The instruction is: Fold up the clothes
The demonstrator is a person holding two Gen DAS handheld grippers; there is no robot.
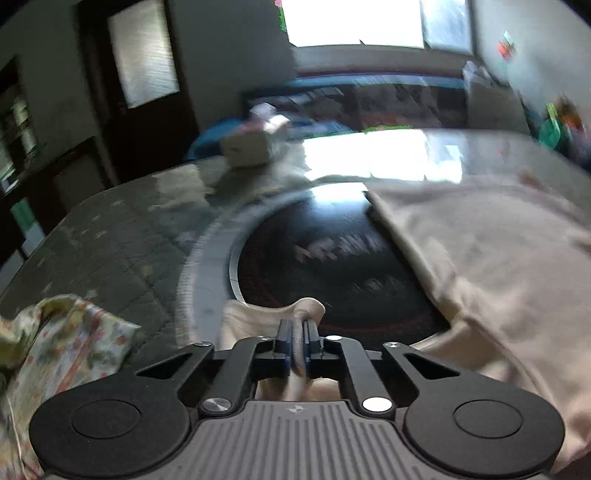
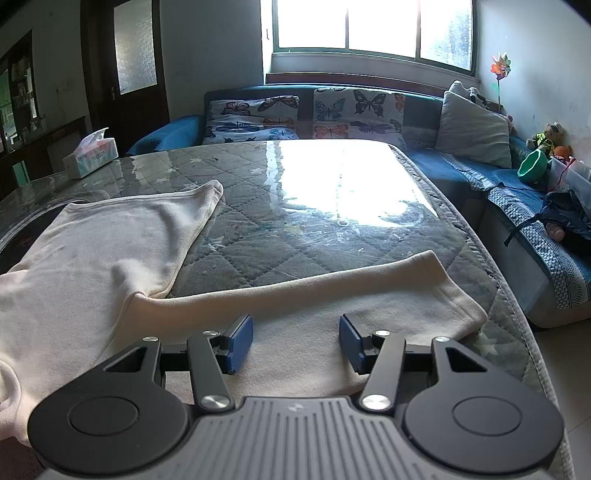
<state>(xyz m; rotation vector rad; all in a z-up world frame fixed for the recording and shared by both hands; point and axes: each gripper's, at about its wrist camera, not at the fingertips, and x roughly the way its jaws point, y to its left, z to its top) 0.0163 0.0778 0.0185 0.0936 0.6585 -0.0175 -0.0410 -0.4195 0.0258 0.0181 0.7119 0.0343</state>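
Now, cream garment [image 2: 92, 258] spread across the quilted table [image 2: 258, 229].
Left gripper [image 1: 299, 341] is clenched on a bunched fold of that cloth at 6 o'clock; right gripper [image 2: 295, 341] hangs with jaws apart above a sleeve, gripping nothing. Tissue box [image 2: 90, 153] with tissues poking out sits at 10 o'clock. Green bowl [image 2: 532, 166] rests on the blue sofa [image 2: 480, 173] at 2 o'clock, contents unseen. Window [image 2: 369, 26] glares at 12.

- One cream garment [image 2: 88, 251] is seen spread on the table.
- One floral cloth [image 1: 55, 354] is seen at the left edge.
- One tissue box [image 2: 90, 153] is counted.
- Two butterfly cushions [image 2: 255, 118] are counted.
- One grey pillow [image 2: 472, 125] is seen.
- One green bowl [image 2: 532, 166] is seen.
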